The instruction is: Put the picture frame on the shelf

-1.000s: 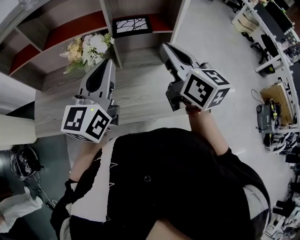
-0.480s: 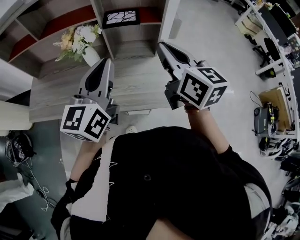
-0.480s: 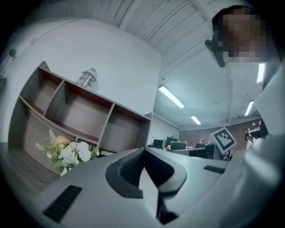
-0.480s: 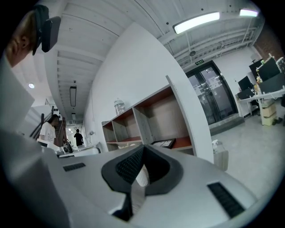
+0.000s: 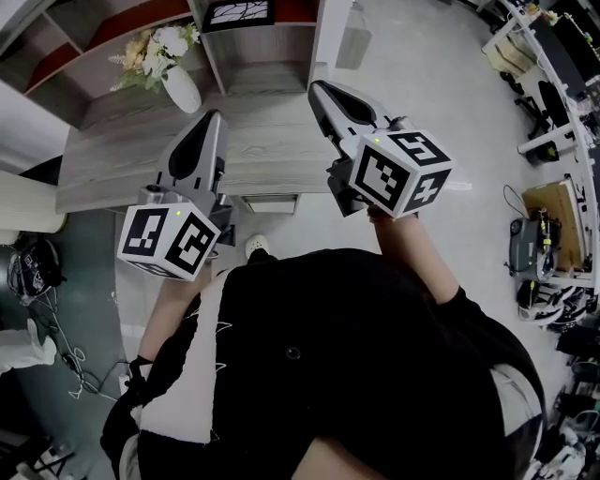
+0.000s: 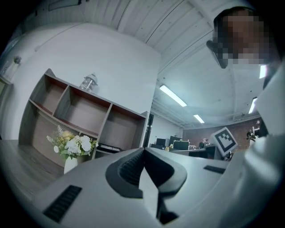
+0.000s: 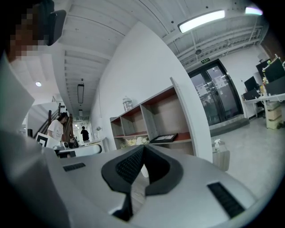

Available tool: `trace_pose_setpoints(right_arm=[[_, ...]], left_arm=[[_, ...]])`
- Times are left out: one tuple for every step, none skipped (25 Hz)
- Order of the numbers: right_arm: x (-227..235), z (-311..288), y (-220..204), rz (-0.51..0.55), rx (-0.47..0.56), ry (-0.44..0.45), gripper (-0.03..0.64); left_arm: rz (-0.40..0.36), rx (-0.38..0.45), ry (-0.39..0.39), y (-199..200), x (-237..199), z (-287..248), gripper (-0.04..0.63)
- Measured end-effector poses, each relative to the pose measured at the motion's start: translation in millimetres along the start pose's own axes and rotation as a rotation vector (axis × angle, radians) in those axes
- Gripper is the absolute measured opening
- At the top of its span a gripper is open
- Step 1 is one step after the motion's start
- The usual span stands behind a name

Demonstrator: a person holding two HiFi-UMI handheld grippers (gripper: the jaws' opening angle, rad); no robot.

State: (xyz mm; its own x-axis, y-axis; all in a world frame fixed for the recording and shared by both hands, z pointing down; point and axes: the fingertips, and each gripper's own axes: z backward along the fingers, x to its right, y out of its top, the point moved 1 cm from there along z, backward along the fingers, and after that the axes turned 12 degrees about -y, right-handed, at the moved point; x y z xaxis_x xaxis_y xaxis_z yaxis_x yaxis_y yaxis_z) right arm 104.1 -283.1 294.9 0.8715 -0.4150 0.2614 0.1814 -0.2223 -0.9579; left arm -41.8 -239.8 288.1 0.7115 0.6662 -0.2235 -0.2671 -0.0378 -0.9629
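Both grippers are up over the wooden table (image 5: 272,159), held side by side and well apart, noses aimed at the shelf (image 5: 210,49). The left gripper (image 5: 214,117) has its two jaws pressed together, dark pads meeting along a thin seam with nothing caught between them. Over to the right gripper (image 5: 318,88), and it's the same picture: jaws closed tight, tips touching, empty. And the picture frame (image 5: 234,12)? It's in the shelf, sitting on the red-lined board of the lower right-hand compartment, clear of both grippers. In the right gripper view the picture frame (image 7: 164,138) shows as a dark-edged rectangle with a pale face, near the front edge of that board; it looks to be lying flat, though from this low angle a slight lean can't be ruled out. The left gripper view catches it (image 6: 108,147) as a thin dark slab just right of the flowers (image 6: 73,144). Those flowers stand in a white vase (image 5: 183,90) on the table's far left, right against the shelf's front. A glass jar (image 6: 89,82) sits on the shelf's top board. A spray bottle (image 7: 217,144) stands on a pale box on the floor beside the shelf's right end. The right gripper's marker cube (image 6: 225,139) peeks into the left gripper view.
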Motion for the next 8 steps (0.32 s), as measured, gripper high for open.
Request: trace_pose_setpoints(right_arm=[[-1.1, 3.9, -1.4, 0.003, -0.003, 0.006, 0.005], [-2.1, 7.6, -2.8, 0.007, -0.005, 0.011, 0.005], [-3.0, 10.9, -4.3, 0.01, -0.007, 0.016, 0.005], [-3.6, 13.9, -6.0, 0.014, -0.009, 0.019, 0.005], [-4.1, 16.5, -7.9, 0.018, -0.012, 0.022, 0.005], [-4.3, 18.7, -9.9, 0.022, -0.015, 0.023, 0.005], [-4.5, 20.9, -12.1, 0.025, -0.018, 0.025, 0.005], [-4.6, 23.0, -14.2, 0.028, -0.022, 0.027, 0.005]], left_arm=[[-0.001, 0.0, 0.005, -1.0, 4.1, 2.7, 0.011], [-0.001, 0.0, 0.009, -2.2, 7.8, 5.3, 0.011], [0.0, 0.001, 0.014, -3.4, 11.0, 7.6, 0.011], [0.001, 0.001, 0.018, -4.6, 13.7, 9.7, 0.011], [0.002, 0.002, 0.021, -5.8, 16.1, 11.7, 0.011], [0.003, 0.002, 0.024, -7.0, 18.2, 13.5, 0.011], [0.003, 0.003, 0.027, -8.3, 20.2, 15.3, 0.011], [0.004, 0.003, 0.03, -9.6, 22.2, 17.1, 0.011]])
